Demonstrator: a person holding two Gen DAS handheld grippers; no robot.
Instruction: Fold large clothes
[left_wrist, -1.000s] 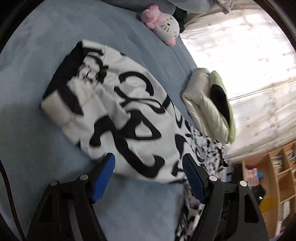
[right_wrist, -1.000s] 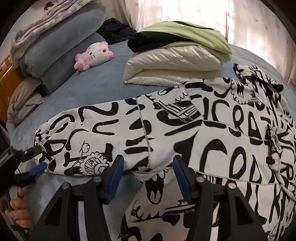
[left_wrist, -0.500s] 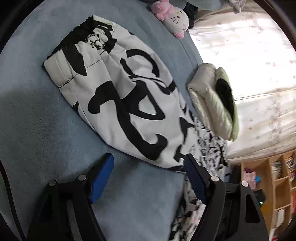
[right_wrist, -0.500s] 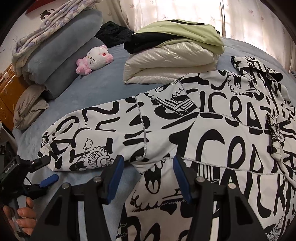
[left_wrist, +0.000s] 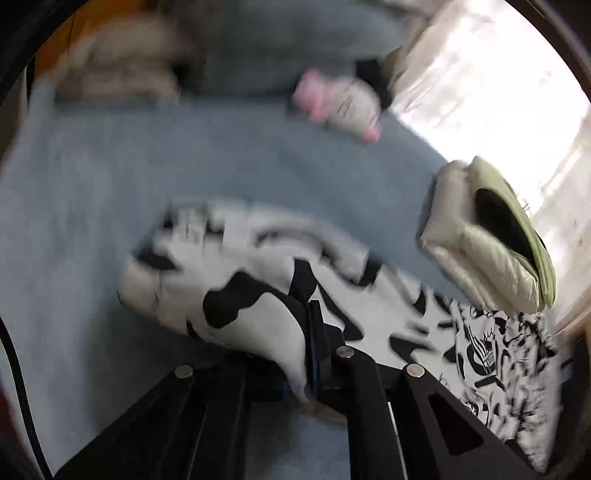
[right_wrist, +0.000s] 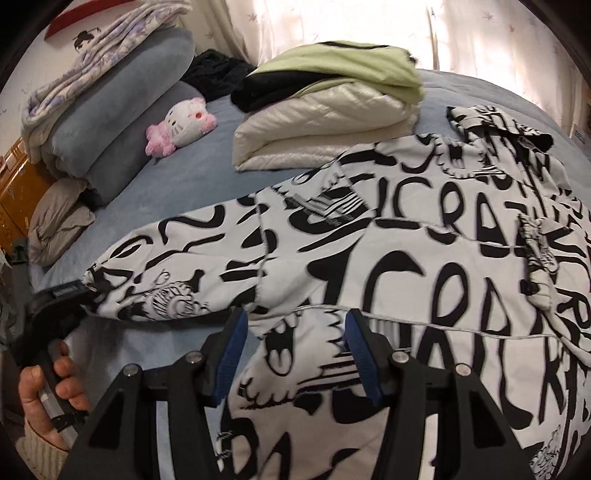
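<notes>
Left gripper (left_wrist: 308, 354): we see its jaws pressed together on the cuff end of the sleeve (left_wrist: 236, 295), white-and-black cloth pinched between them; the view is motion-blurred.
Right gripper (right_wrist: 293, 354): we see its blue pads (right_wrist: 231, 347) spread apart, with a fold of the jacket (right_wrist: 424, 266) lying between them, not gripped.
Jacket: we find the white garment with black lettering spread across the blue bedspread (right_wrist: 192, 177), its sleeve stretched toward the person's left side.
Left hand (right_wrist: 48, 391): in the right wrist view we see it wrapped round the left gripper's handle, at the sleeve's tip.
Folded pile (right_wrist: 325, 110): cream quilted piece under a green and black one, just beside the jacket's upper edge.
Plush toy (right_wrist: 181, 125): pink and white, near the stacked grey bedding (right_wrist: 122, 99).
</notes>
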